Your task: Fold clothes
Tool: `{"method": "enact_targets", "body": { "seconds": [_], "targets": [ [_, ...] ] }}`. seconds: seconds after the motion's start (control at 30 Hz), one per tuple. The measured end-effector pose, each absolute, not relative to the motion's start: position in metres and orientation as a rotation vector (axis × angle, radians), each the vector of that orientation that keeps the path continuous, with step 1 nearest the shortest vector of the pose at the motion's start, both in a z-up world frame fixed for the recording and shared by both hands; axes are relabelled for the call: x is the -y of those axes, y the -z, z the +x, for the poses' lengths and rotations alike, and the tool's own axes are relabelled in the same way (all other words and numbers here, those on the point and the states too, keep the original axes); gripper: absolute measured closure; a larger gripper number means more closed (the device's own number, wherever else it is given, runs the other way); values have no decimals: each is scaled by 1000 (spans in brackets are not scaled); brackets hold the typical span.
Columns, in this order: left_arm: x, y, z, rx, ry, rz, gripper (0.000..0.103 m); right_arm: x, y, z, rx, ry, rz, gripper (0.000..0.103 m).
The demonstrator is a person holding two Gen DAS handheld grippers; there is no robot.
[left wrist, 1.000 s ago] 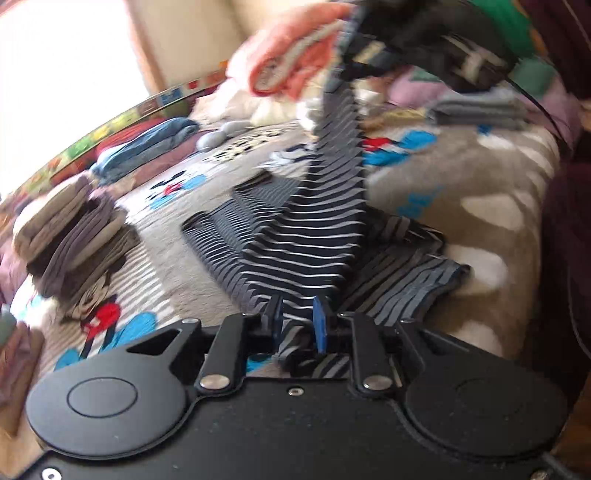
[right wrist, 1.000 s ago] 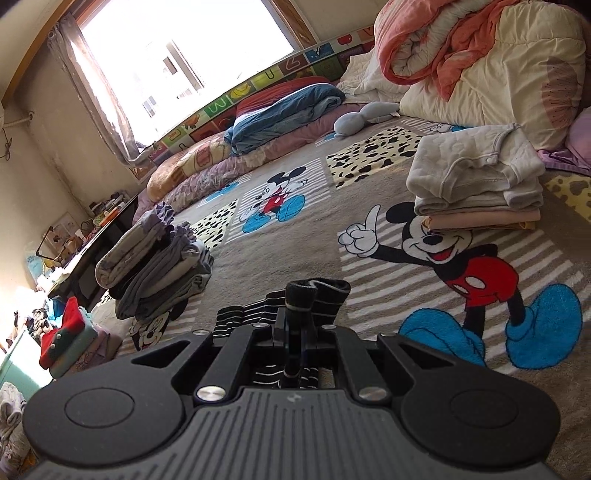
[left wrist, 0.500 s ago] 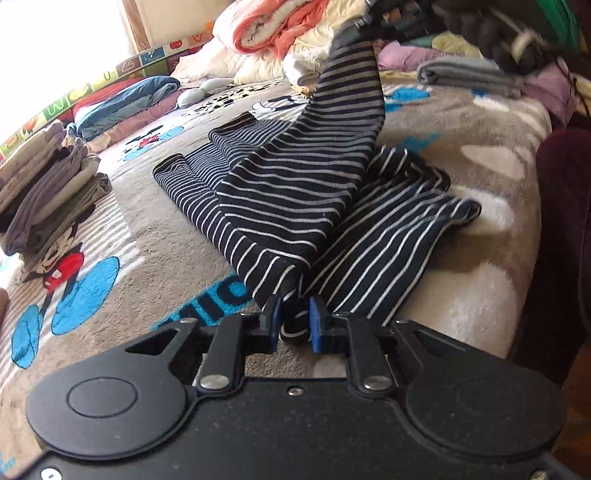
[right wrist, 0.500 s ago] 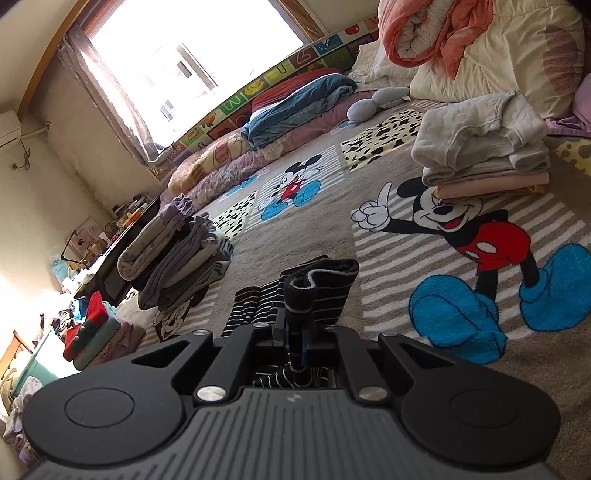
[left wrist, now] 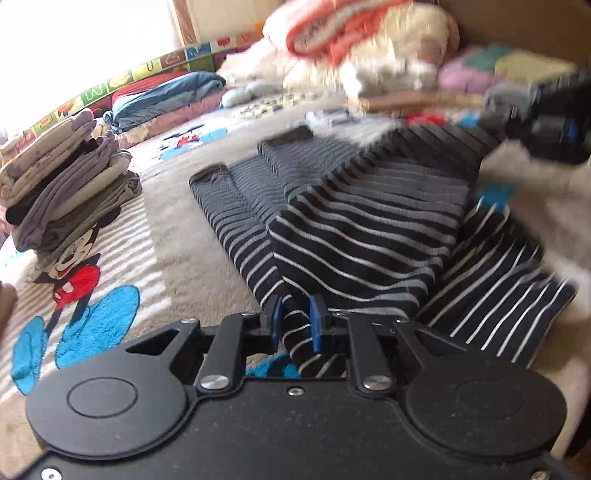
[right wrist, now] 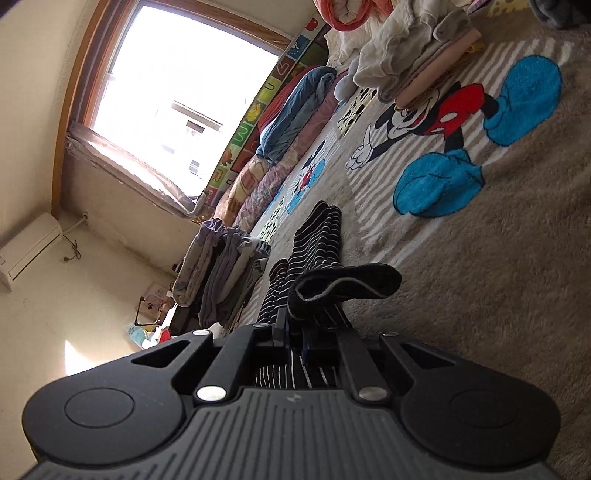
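Observation:
A dark navy garment with thin white stripes (left wrist: 362, 229) lies spread on the cartoon-print blanket (left wrist: 173, 266). My left gripper (left wrist: 295, 325) is shut on its near edge, striped cloth bunched between the blue pads. The fabric stretches from there up to my right gripper (left wrist: 546, 129), blurred at the far right of the left wrist view. In the right wrist view, tilted sideways, my right gripper (right wrist: 293, 332) is shut on the striped garment (right wrist: 314, 254), whose dark hem curls over past the fingers.
A stack of folded grey and beige clothes (left wrist: 62, 181) stands at the left. Another folded pile (right wrist: 413, 48) sits on the blanket farther back. Rolled bedding (left wrist: 166, 96) and an orange-and-cream quilt (left wrist: 354, 33) line the wall under the window (right wrist: 184, 85).
The right gripper has swung down and to the right with its end of the striped garment, laying the lifted panel lower over the rest. The right wrist view has rolled sideways. Both grips hold.

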State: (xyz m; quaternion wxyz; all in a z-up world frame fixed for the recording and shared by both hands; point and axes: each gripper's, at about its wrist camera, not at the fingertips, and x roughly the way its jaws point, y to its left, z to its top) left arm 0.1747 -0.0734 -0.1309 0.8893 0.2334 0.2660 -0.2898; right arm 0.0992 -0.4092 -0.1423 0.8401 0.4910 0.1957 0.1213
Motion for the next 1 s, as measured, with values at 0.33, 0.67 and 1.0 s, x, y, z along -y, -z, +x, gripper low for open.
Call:
{"method": "enact_targets", "body": {
  "seconds": [0.33, 0.67, 1.0],
  "targets": [
    [42, 98, 191, -527, 617, 165, 90, 428, 158, 87, -221, -325, 1180, 93],
    [66, 118, 202, -635, 693, 249, 89, 439, 160, 94, -181, -282, 1177, 93],
    [57, 107, 157, -566, 935, 331, 59, 446, 86, 131, -294, -212, 931, 93]
  ]
}}
